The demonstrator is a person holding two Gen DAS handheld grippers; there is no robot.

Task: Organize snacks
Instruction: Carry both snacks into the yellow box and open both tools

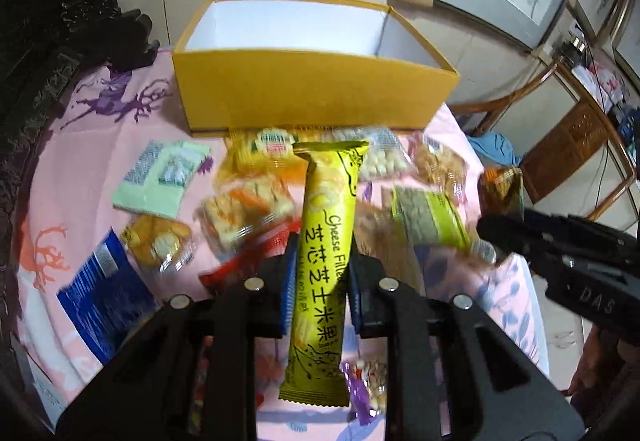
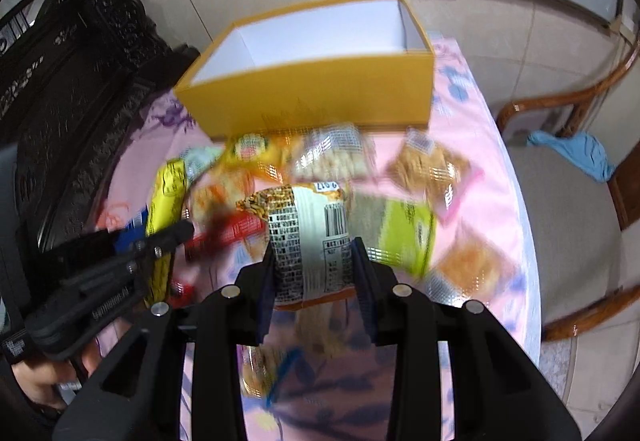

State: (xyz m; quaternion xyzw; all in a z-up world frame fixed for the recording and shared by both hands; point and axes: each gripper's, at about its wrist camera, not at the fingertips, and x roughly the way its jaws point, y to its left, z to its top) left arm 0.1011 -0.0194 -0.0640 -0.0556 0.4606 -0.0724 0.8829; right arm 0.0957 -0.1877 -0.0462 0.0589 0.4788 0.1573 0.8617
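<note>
My left gripper (image 1: 320,265) is shut on a long yellow cheese-filled rice snack stick (image 1: 326,241), held lengthwise above the table. My right gripper (image 2: 314,253) is shut on a silver and brown snack packet (image 2: 308,237), also lifted off the cloth. An open yellow box (image 1: 304,97) with a white inside stands behind the snacks, and the same yellow box (image 2: 320,89) sits ahead in the right wrist view. In the left wrist view the right gripper (image 1: 496,231) comes in from the right with its packet (image 1: 502,189). The left gripper (image 2: 176,233) and its yellow stick (image 2: 168,201) show at the left of the right wrist view.
Several loose snack packets lie on a pink patterned cloth (image 1: 84,169), among them a pale green packet (image 1: 160,173), a blue one (image 1: 100,293) and a lime green one (image 2: 404,233). Dark carved furniture (image 2: 72,81) stands left. A wooden chair (image 2: 568,201) with a blue cloth stands right.
</note>
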